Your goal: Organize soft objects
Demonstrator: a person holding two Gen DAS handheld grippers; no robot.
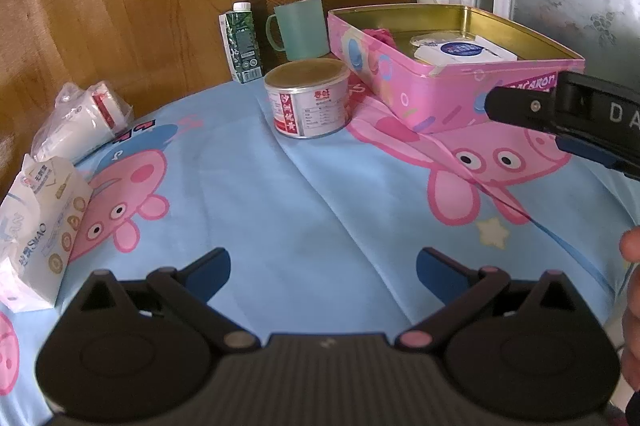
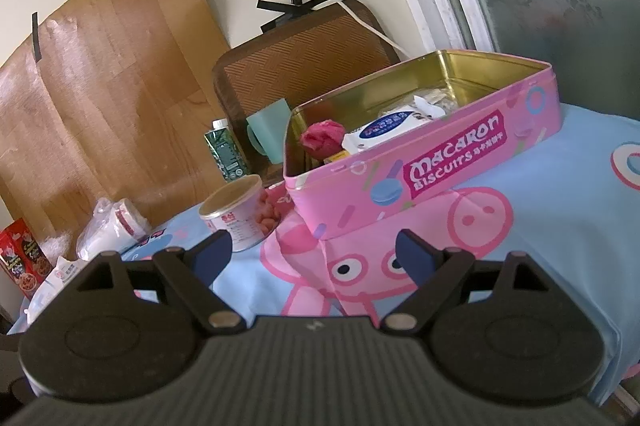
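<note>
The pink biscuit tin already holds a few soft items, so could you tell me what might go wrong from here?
1. The tissue pack sits at the table's left edge; a clumsy grasp by the open left hand-held gripper could push it off.
2. The can stands close to the pink biscuit tin; a passing hand-held gripper might topple it.

On the tablecloth (image 1: 304, 194), a tin box (image 1: 404, 86) is sitting at one o'clock, holding a wipes pack (image 1: 464, 51) and a cloth ball (image 2: 322, 139). A can (image 1: 307, 98) is standing just left of it, a carton (image 1: 240, 42) and mug (image 1: 298, 28) behind, tissue packs (image 1: 38, 226) lying at nine o'clock
</note>
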